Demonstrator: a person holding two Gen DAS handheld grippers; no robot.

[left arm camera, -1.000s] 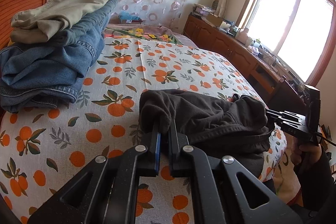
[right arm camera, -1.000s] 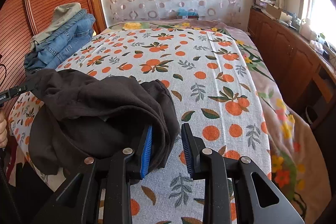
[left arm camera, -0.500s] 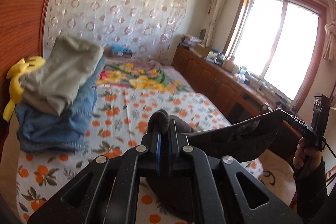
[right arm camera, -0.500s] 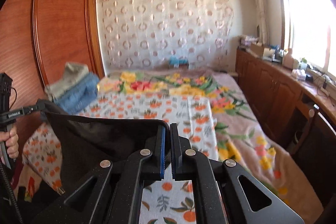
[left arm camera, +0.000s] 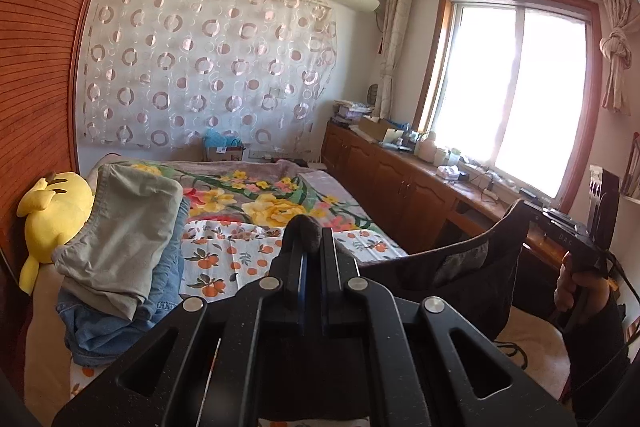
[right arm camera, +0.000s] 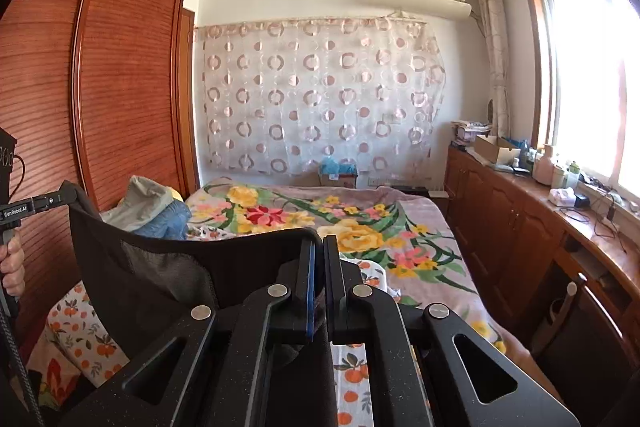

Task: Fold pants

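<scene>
Dark grey pants [left arm camera: 448, 271] hang in the air, stretched by the waistband between both grippers above the near end of the bed. My left gripper [left arm camera: 310, 239] is shut on one end of the waistband. My right gripper [right arm camera: 319, 247] is shut on the other end; the pants [right arm camera: 160, 267] span to the left in that view. The right gripper also shows in the left wrist view [left arm camera: 532, 209], and the left gripper in the right wrist view [right arm camera: 66, 195]. The legs hang below, mostly hidden.
The bed [left arm camera: 224, 259] has an orange-print sheet and a floral blanket [right arm camera: 360, 223]. A stack of folded jeans and khaki pants [left arm camera: 120, 247] lies at the left by a yellow plush toy [left arm camera: 52, 215]. A wooden wardrobe [right arm camera: 100, 99] is left, low cabinets [right arm camera: 540, 227] right.
Both grippers have risen high above the bed, lifting the pants off the sheet. The right gripper closed on the waistband, and the waistband has pulled taut between them.
</scene>
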